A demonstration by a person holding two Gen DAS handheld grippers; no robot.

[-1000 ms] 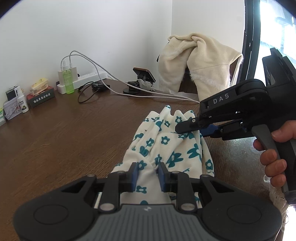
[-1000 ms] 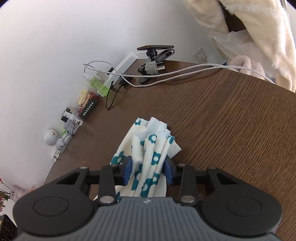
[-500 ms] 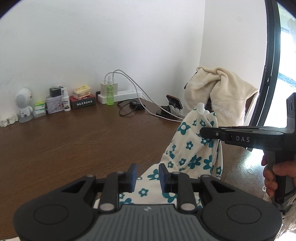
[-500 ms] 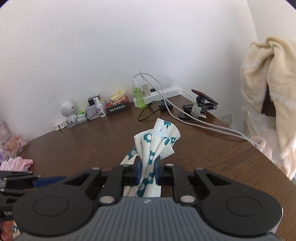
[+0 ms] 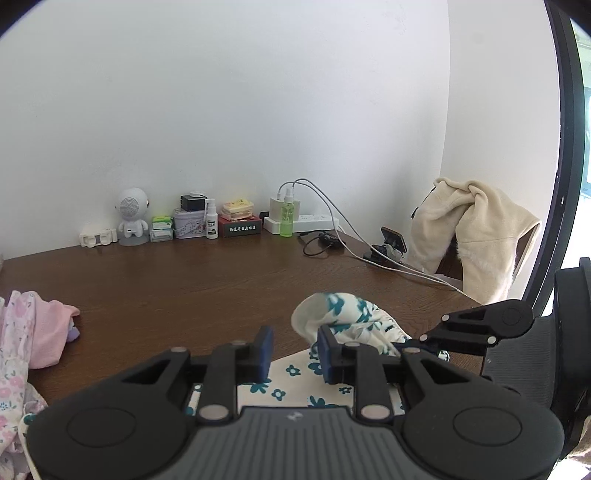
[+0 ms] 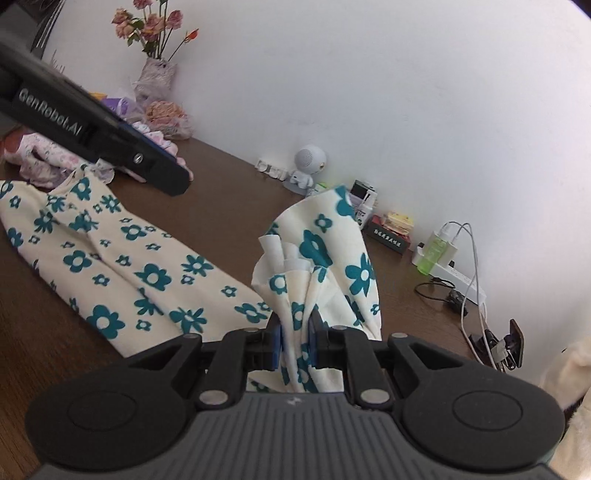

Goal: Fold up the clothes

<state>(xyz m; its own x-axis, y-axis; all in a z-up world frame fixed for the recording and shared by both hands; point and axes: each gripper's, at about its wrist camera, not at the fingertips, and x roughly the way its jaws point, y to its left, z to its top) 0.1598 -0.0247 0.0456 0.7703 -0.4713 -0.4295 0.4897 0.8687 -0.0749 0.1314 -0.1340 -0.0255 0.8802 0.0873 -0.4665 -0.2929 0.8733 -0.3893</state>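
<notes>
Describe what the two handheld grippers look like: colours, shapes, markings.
Both are matte black with round-lobed bodies, ribbed grey centre plates bearing a small logo, silver rivets on the linkages, and blue pads on the fingers. The left gripper shows white "GenRobot.AI" lettering on its side; the right gripper matches it.

- A lived-in room of a home, with a plain white wall behind a brown wooden bench.
- Along the wall at mid-frame stand household odds and ends: a small white robot figure, tins and boxes, a spray bottle, a green bottle.
- A power strip with chargers and cables trails to a phone stand.
- At right a cream fleece hangs over a chair by a window frame.
- Upper left in the right wrist view: dried flowers in a vase.
- Clothes lie about: a floral garment, pink clothes at left.
</notes>
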